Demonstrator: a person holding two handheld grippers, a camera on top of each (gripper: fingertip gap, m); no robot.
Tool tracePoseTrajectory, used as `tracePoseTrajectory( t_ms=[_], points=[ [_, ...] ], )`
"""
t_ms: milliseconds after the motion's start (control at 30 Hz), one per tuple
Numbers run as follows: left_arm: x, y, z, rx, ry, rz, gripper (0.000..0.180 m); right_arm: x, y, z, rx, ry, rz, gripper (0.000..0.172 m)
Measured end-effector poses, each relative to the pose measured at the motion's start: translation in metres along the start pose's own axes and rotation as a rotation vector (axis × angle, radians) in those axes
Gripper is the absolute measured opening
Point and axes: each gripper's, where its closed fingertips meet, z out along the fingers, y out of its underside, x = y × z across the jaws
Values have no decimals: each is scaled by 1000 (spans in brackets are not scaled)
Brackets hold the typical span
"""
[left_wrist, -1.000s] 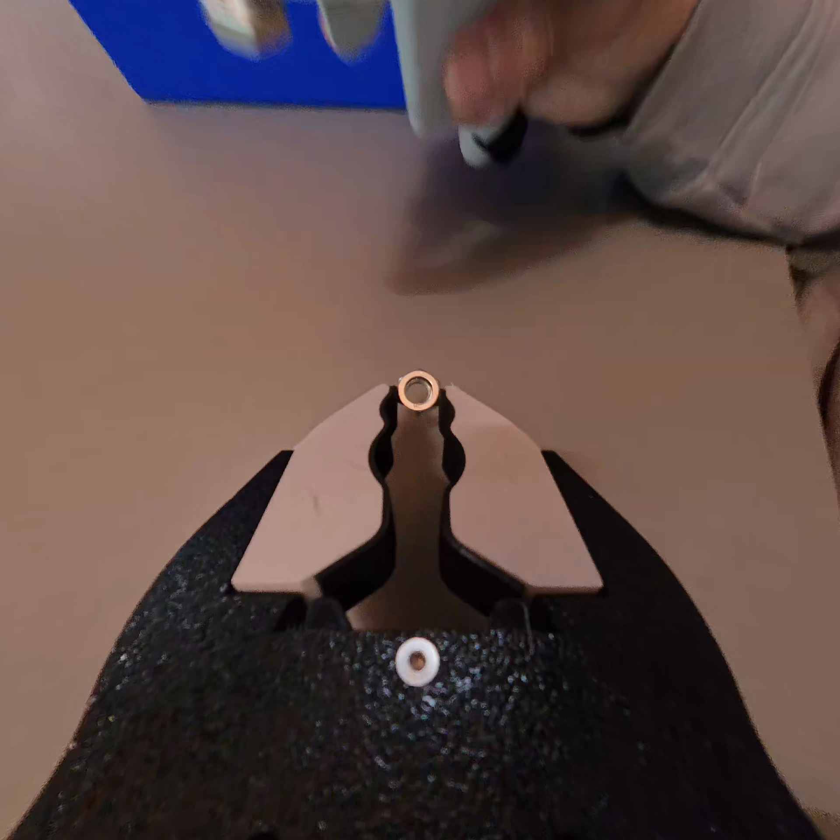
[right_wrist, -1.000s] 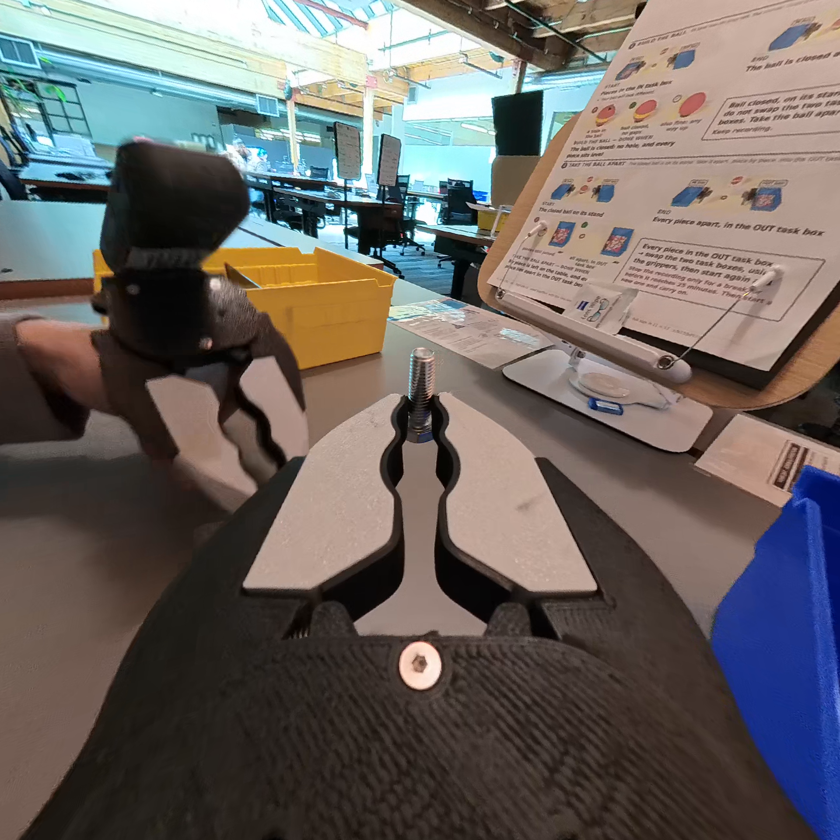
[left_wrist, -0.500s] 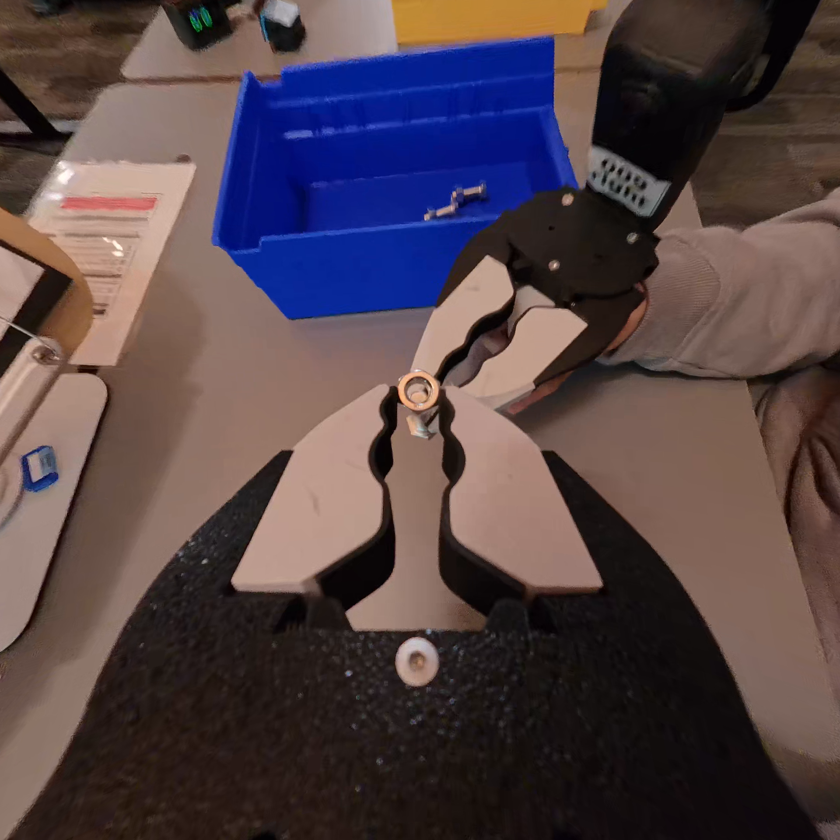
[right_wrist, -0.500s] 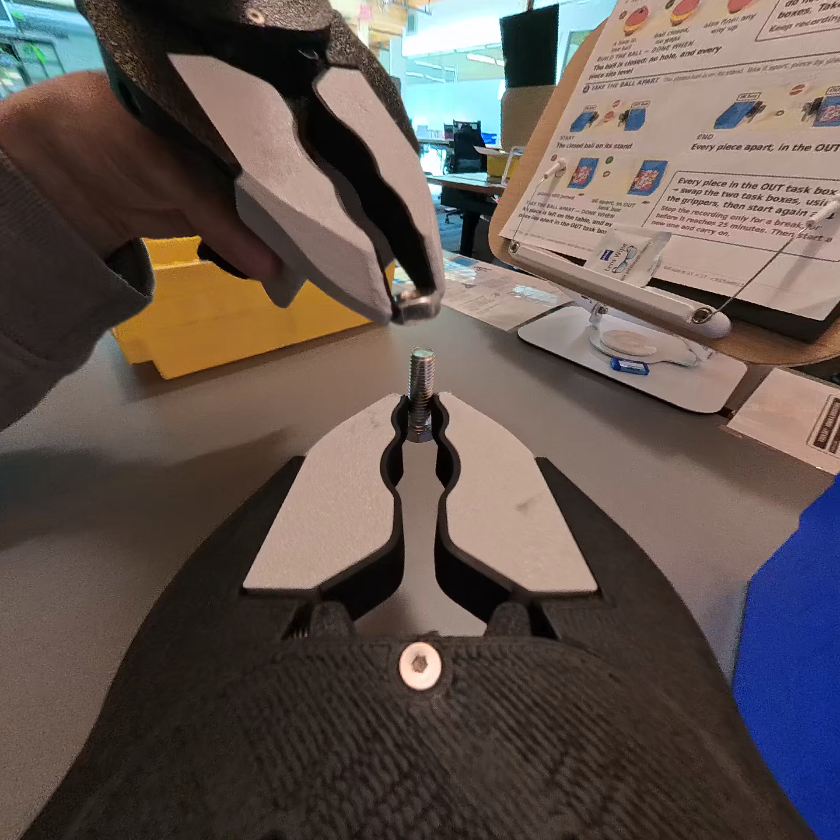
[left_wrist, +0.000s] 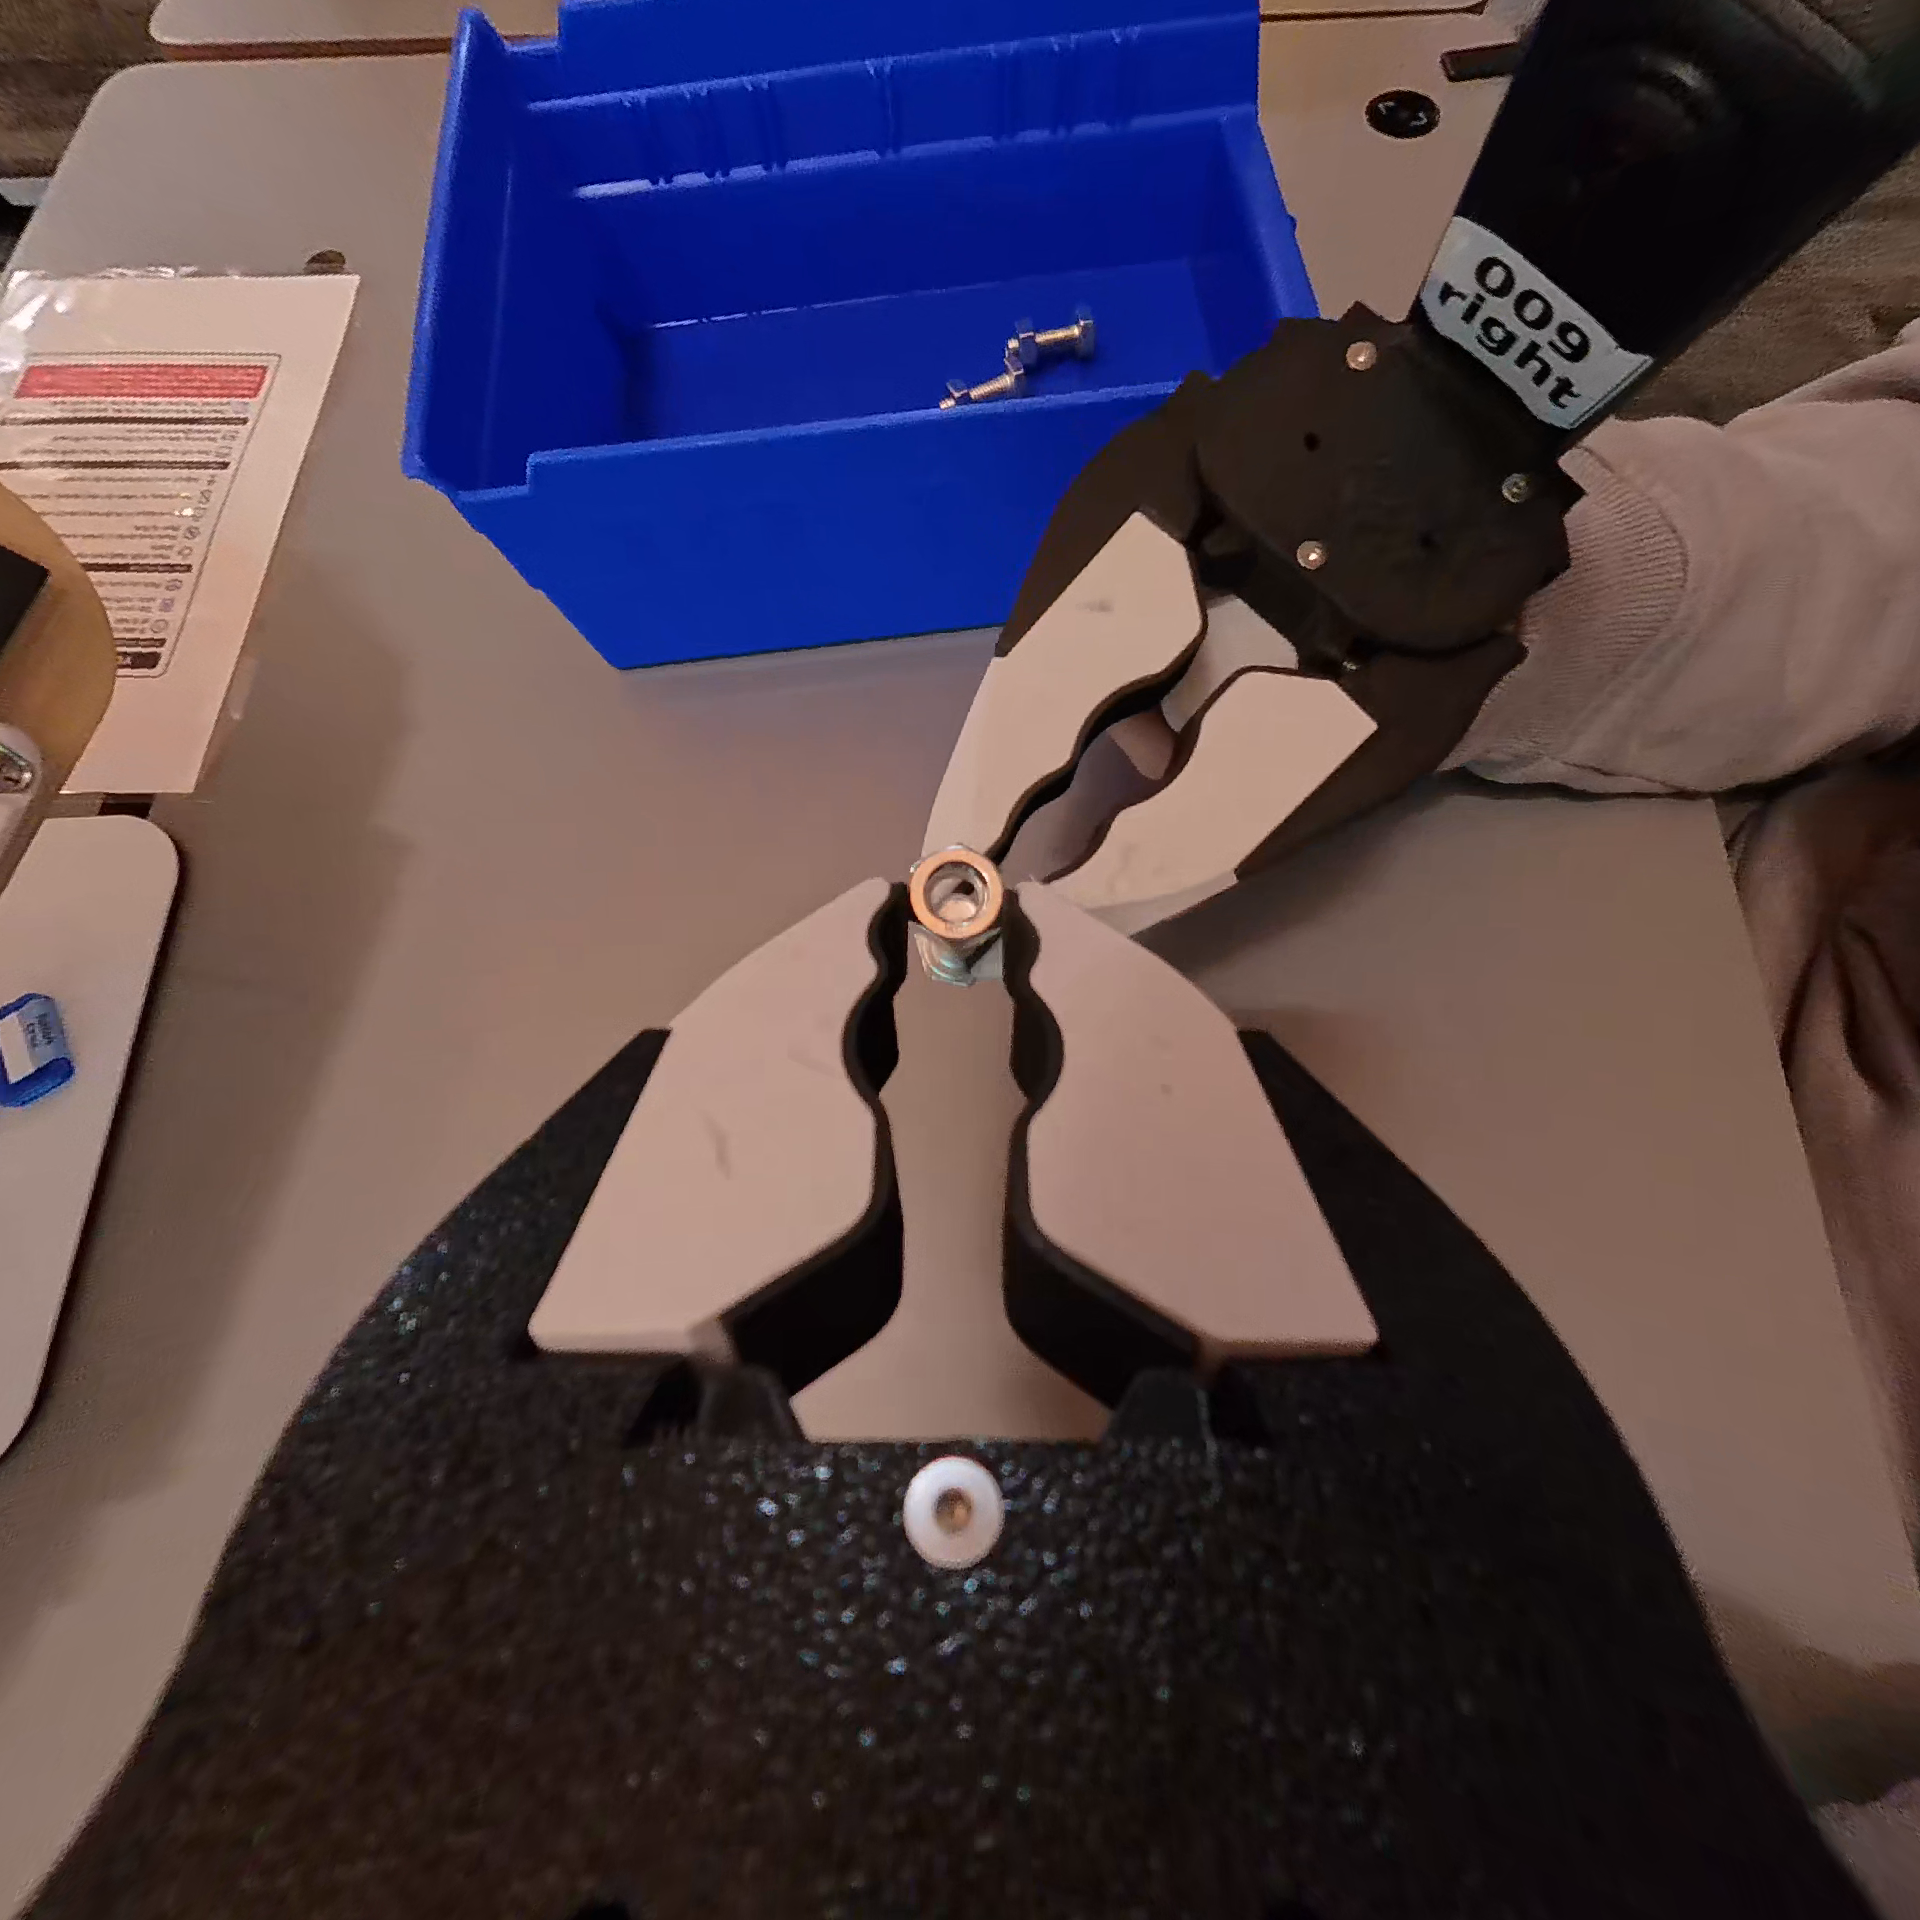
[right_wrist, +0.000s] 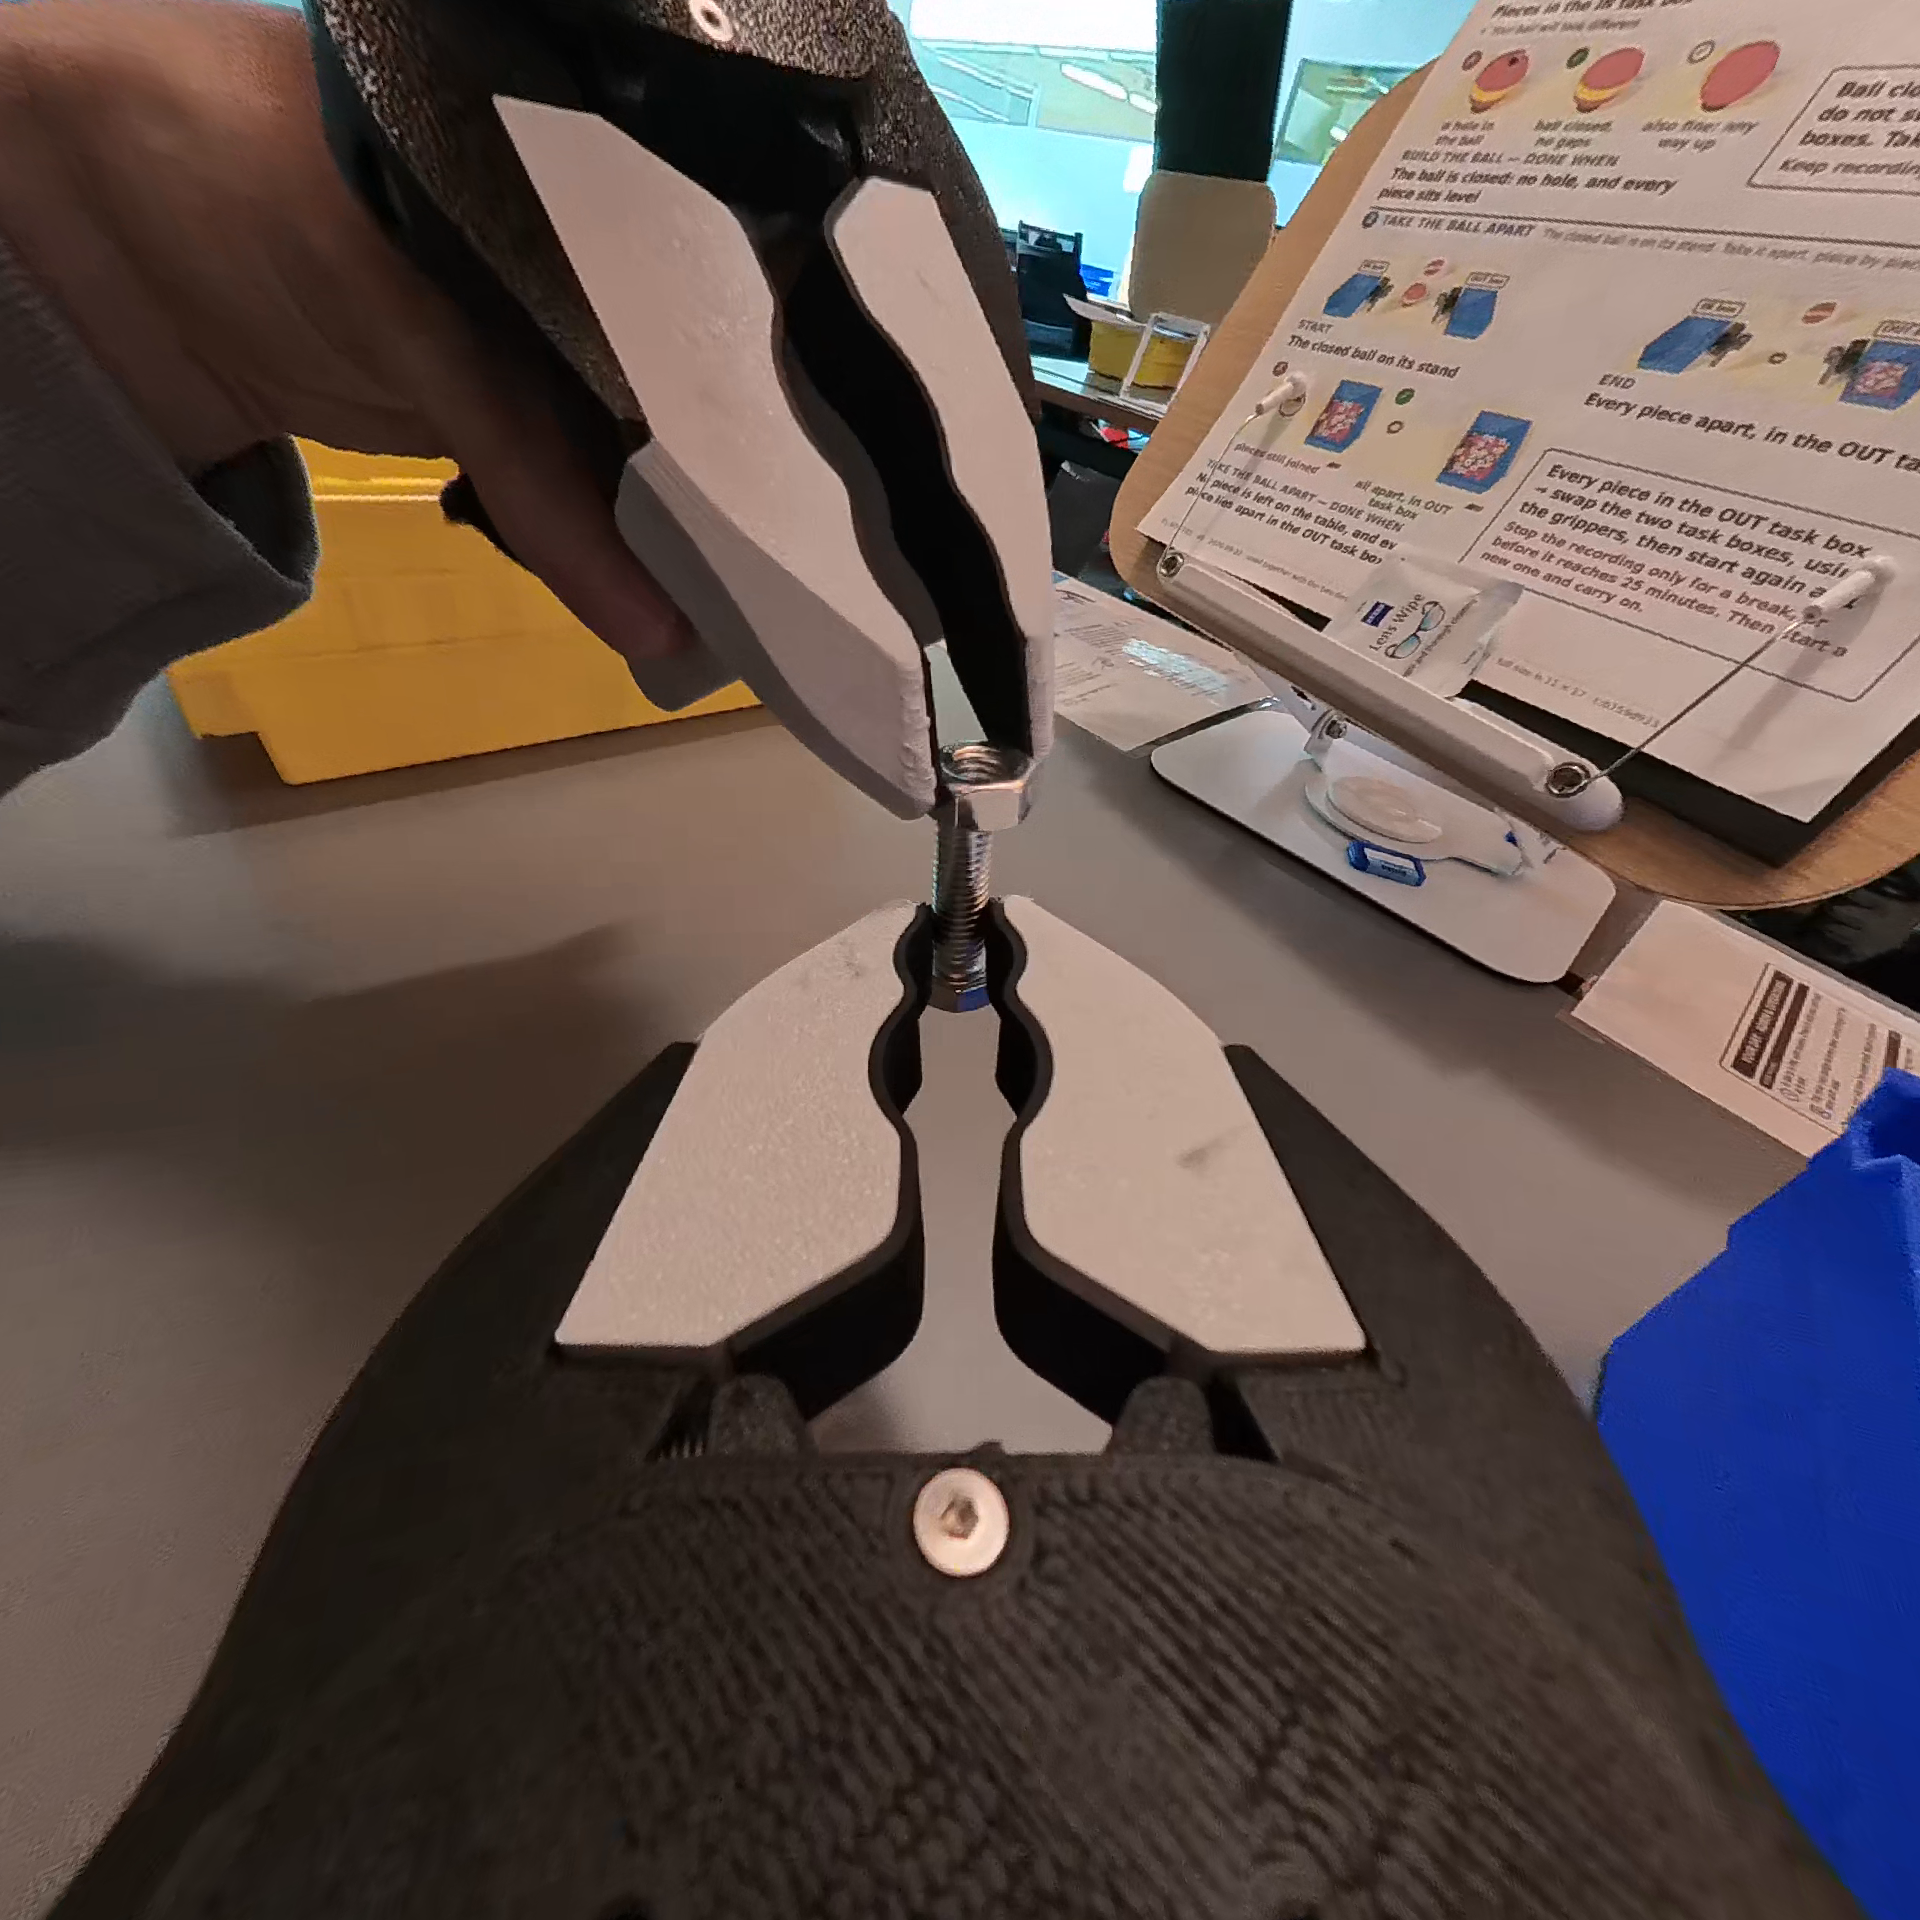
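**Nut meets bolt between two grippers**

Nut (right_wrist: 982, 781) sits pinched at the fingertips of the left gripper (right_wrist: 977, 764), which reaches down from above with its opening facing the thread. That hold keeps the bore in line with the bolt (right_wrist: 961, 904), and the nut rests on the bolt's top end. The right gripper (right_wrist: 961, 961) clamps the bolt upright near its head, leaving the threaded shank free above its fingers. Both tools hover over the grey table (left_wrist: 520, 831). Behind them stands a blue bin (left_wrist: 831, 520) holding a few loose bolts, near at hand.
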Motion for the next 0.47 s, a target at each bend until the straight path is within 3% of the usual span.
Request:
tracePoseTrajectory(
  t_ms=[33,467],
  points=[
    [-1,1,0,-9,-6,0,16,1,0,0,0,10,-3,9],
    [0,8,0,-66,-30,6,16,-1,2,1,-7,0,-18,9]
  ],
)
